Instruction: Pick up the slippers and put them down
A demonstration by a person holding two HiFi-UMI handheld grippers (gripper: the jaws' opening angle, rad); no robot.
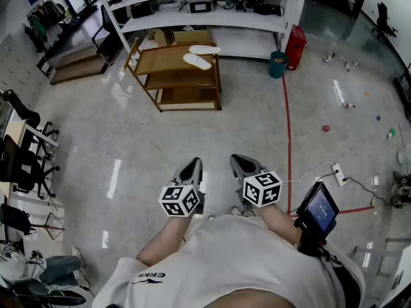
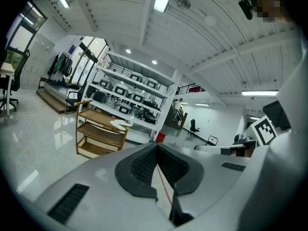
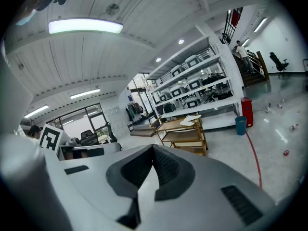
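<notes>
Slippers (image 1: 198, 60) lie atop the far wooden cart (image 1: 155, 61); near, left gripper (image 1: 191, 167) and right gripper (image 1: 243, 162) are closed, empty.

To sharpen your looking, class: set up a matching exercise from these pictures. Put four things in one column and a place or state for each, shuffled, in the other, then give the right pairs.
Things
1. slippers
2. teal bin
3. left tongs
4. small screen

Places or states
A. shut, holding nothing
B. on the floor by the white shelving
C. at the right side of the person
D. on the top shelf of the wooden rack

Pairs: 1-D, 2-B, 3-A, 4-C
</notes>
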